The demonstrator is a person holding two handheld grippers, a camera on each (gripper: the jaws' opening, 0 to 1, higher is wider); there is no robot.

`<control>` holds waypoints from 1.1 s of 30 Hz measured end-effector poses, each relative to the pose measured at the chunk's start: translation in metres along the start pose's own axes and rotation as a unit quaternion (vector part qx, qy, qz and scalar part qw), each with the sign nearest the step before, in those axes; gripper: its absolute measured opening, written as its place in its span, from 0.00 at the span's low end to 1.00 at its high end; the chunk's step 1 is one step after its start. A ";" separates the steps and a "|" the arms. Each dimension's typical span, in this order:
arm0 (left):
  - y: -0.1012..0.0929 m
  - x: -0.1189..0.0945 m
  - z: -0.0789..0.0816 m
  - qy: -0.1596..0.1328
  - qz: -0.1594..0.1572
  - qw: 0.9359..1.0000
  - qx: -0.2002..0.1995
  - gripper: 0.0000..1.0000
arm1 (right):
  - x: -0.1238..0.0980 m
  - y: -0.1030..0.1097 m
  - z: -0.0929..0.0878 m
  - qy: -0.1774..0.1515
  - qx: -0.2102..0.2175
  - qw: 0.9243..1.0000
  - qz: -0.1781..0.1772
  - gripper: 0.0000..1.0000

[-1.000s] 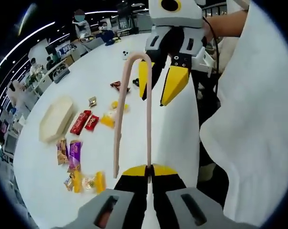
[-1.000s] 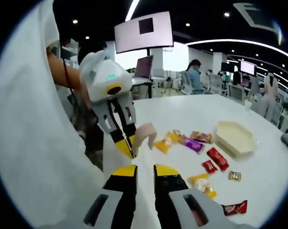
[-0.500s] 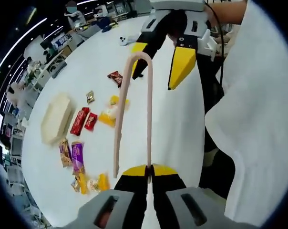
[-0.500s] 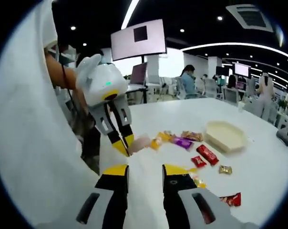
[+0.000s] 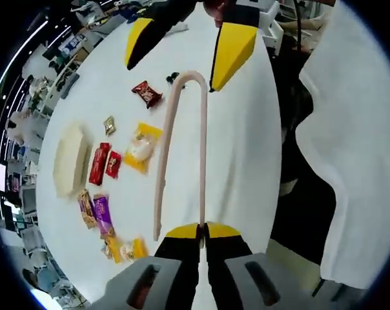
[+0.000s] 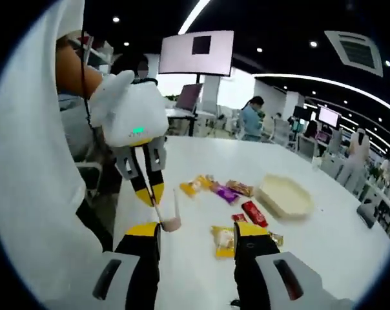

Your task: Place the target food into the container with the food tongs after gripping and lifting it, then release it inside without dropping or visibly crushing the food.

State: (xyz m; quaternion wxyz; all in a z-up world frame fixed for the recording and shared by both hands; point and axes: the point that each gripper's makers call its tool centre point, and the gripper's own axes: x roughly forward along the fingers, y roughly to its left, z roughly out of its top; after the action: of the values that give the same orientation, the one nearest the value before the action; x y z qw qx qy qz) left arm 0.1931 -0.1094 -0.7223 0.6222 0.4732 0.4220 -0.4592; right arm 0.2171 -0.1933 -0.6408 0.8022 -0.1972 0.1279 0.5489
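— So where are the food tongs (image 5: pixel 182 142)?

— Pinched at one arm's tip between the narrow, closed fingers of the left gripper (image 5: pixel 202 230), in the left gripper view. The pink tongs run away from those fingers as a long loop, the bend farthest off, the other arm's tip hanging free just beside the fingers.

— And the right gripper (image 5: pixel 182 48)?

— Its yellow fingers (image 5: pixel 232 46) stand wide apart around the bend of the tongs; one finger is just beside the bend, though whether it touches I cannot tell. In the right gripper view the right gripper (image 6: pixel 196 234) shows the same wide gap, with the bend of the tongs (image 6: pixel 172 216) just by the inner edge of its left-hand finger.

— The food?

— All lying on the white counter (image 5: pixel 237 148), apart from both pairs of fingers. A yellow packet (image 5: pixel 142 148) is the nearest to the tongs, beside the free arm. Beyond it are two red bars (image 5: pixel 104 163), a small gold sweet (image 5: pixel 109 124) and a dark red wrapper (image 5: pixel 145 93).

— The container?

— The cream container (image 5: pixel 70 160) sits beyond the red bars, toward the counter's edge. Purple and orange packets (image 5: pixel 95 210) lie near it along that edge.
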 end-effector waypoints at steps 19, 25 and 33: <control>-0.003 -0.005 -0.014 0.012 -0.034 0.999 -0.015 0.00 | 0.046 0.036 -0.012 0.098 -0.095 0.988 0.065 0.18; 0.006 -0.005 -0.020 0.007 -0.029 1.000 0.004 0.00 | 0.058 0.031 -0.010 0.123 -0.107 0.985 0.061 0.19; 0.021 -0.001 -0.028 -0.019 -0.019 1.000 0.015 0.00 | 0.071 0.024 -0.010 0.173 -0.098 0.979 0.049 0.17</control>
State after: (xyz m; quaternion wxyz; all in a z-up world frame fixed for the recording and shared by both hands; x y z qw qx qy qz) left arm 0.2108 -0.0791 -0.7223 0.6144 0.4654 0.4118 -0.4861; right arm 0.2206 -0.1314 -0.6833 0.7172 -0.3600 0.2195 0.5549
